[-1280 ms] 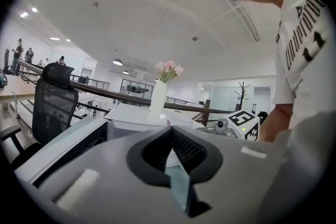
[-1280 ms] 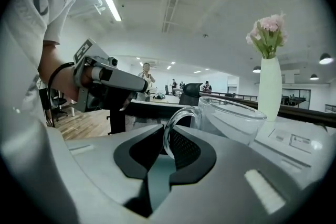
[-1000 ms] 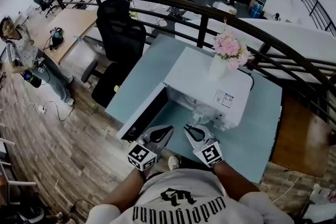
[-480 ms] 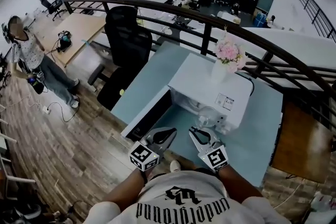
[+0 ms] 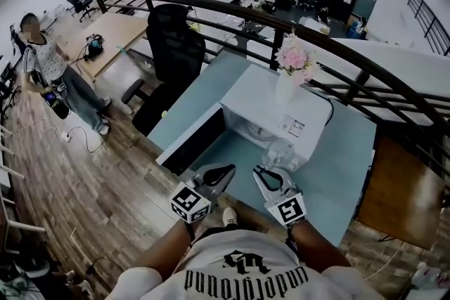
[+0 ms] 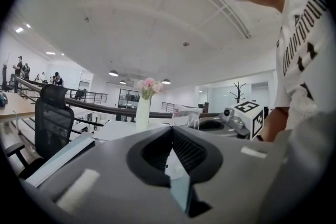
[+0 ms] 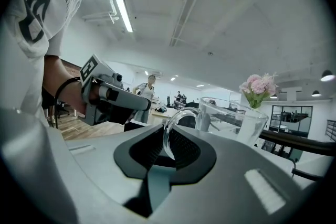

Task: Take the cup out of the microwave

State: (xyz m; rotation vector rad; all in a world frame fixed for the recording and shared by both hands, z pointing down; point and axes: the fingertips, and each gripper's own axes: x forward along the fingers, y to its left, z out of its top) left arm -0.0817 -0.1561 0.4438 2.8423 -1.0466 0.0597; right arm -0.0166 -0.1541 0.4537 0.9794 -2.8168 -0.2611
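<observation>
Your right gripper (image 5: 259, 174) clamps the cup (image 5: 279, 152) by its handle, seemingly clear of the microwave (image 5: 267, 91), left gripper (image 5: 226, 171) closed on nothing; only setting it down seems left.

Can't read the label (image 5: 290, 126) on the microwave (image 5: 264, 95), mid-frame, too tiny. The cup (image 7: 233, 118) handle's lower end disappears between my right gripper (image 7: 164, 136) fingers (image 7: 184, 149).

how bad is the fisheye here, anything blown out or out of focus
Head view: strong fisheye, the railing bows into an arc. Right gripper view: the cup is sharp, the ceiling light strip burns out white. Left gripper view: black round vignette, the left tongs look soft up close.
</observation>
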